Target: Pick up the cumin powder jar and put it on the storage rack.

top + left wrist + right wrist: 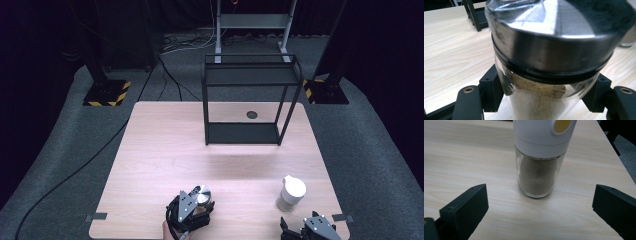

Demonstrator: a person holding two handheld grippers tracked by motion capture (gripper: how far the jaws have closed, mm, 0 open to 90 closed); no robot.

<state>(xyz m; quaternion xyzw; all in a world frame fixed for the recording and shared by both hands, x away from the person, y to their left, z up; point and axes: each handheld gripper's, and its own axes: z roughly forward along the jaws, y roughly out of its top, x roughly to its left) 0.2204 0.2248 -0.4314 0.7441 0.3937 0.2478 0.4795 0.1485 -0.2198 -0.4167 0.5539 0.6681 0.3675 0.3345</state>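
My left gripper (196, 209) clamps the steel-lidded spice jar (549, 60), well short of the black rack (248, 75). Right gripper (539, 207), spread wide, faces the white-capped shaker (539, 170); both remain unshelved.

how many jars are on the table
2: a steel-lidded jar near the front edge, between the left tongs; a white-capped jar front right, just ahead of the open right tongs.

White-capped shaker (541, 157) top cut off by frame; steel-lidded jar (549, 62) base hidden below edge.
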